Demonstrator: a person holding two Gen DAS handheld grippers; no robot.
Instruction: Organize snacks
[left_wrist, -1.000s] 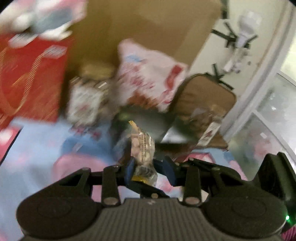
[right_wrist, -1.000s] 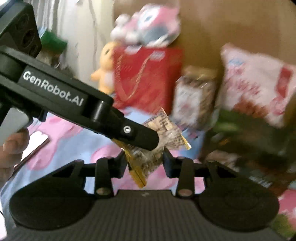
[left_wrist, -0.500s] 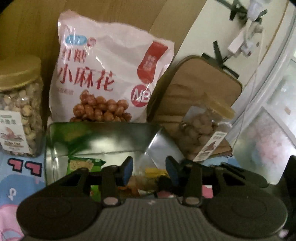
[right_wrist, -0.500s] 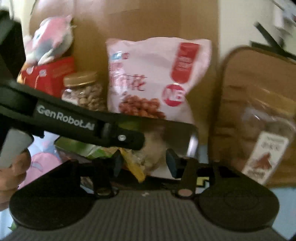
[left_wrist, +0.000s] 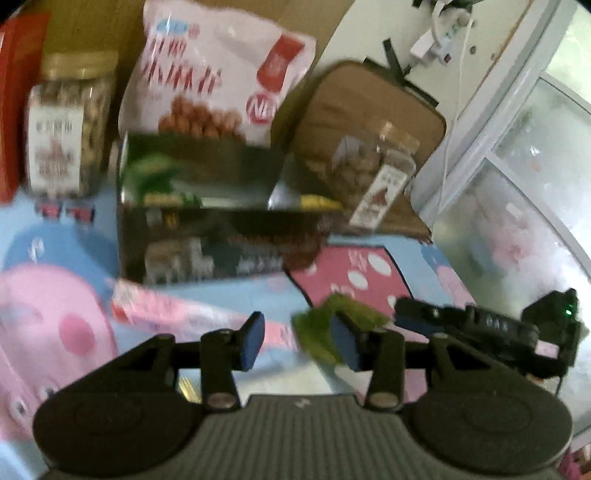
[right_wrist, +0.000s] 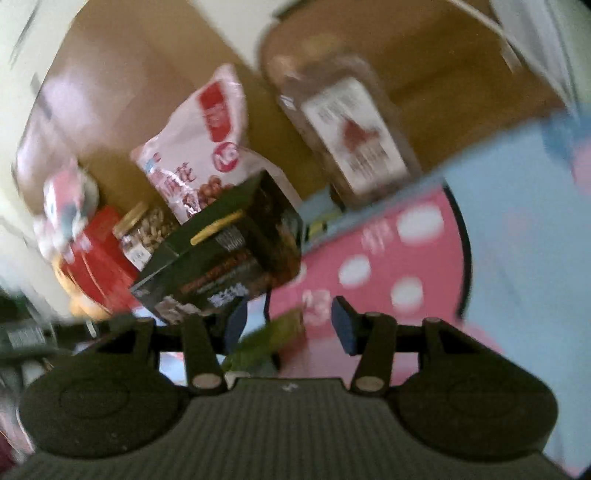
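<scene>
Both grippers empty over the bed, snacks waiting

The left gripper (left_wrist: 297, 341) and right gripper (right_wrist: 286, 325) hold nothing, jaws apart. A green packet (left_wrist: 334, 325), blurred, seems to lie loose just beyond. Farther off, the open box (left_wrist: 207, 221) sits low to take packets; the big snack bag (left_wrist: 218, 74) leans upright behind it.
</scene>
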